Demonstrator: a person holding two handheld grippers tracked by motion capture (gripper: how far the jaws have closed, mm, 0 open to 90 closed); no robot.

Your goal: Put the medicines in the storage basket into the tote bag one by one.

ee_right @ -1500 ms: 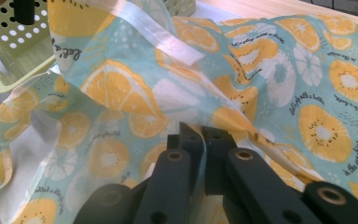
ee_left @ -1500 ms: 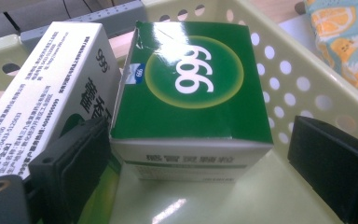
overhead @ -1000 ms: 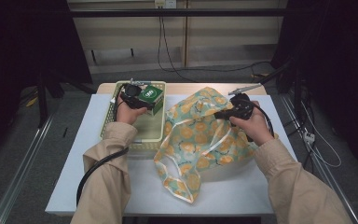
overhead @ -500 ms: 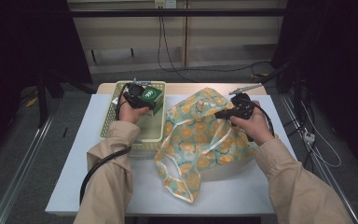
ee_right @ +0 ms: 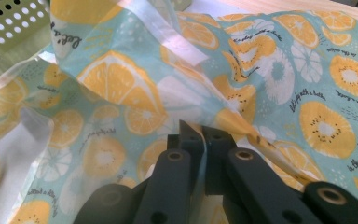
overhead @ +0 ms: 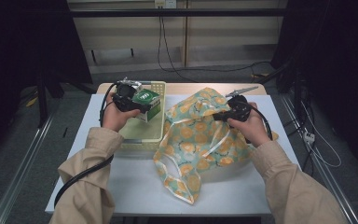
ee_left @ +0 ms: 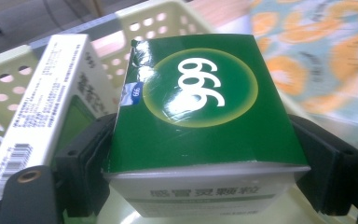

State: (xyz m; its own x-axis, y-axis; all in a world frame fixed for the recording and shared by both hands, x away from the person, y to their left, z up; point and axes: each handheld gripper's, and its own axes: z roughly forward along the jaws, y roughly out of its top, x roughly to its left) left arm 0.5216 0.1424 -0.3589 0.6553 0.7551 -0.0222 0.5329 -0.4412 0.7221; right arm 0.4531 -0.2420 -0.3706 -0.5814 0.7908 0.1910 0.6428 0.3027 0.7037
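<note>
Two tongs are in use at the bench [overhead: 121, 186]. The left tongs [overhead: 142, 106] are closed on a green box [overhead: 148, 103]; in the left gripper view the box [ee_left: 200, 116] is seen pinched at both side faces by the black pads, its green top with a white number inside a yellow ring facing the camera. The jaws have just been closing a little, with the box between them. The box is held above the pale perforated basket [overhead: 156, 135], over its far half. A white box [ee_left: 42, 107] with printed text and a barcode is seen beside the green one, against the basket wall [ee_left: 163, 23].

The right tongs [overhead: 216, 116] are fully closed, with a thin fold of the citrus-print bag [overhead: 200, 149] pinched between the tips; in the right gripper view the jaws meet on the cloth [ee_right: 135, 84]. The bag lies just beside the basket, on its right, touching its edge, and is raised near the grip. Its handles trail toward the near edge of the bench, away from the basket.
</note>
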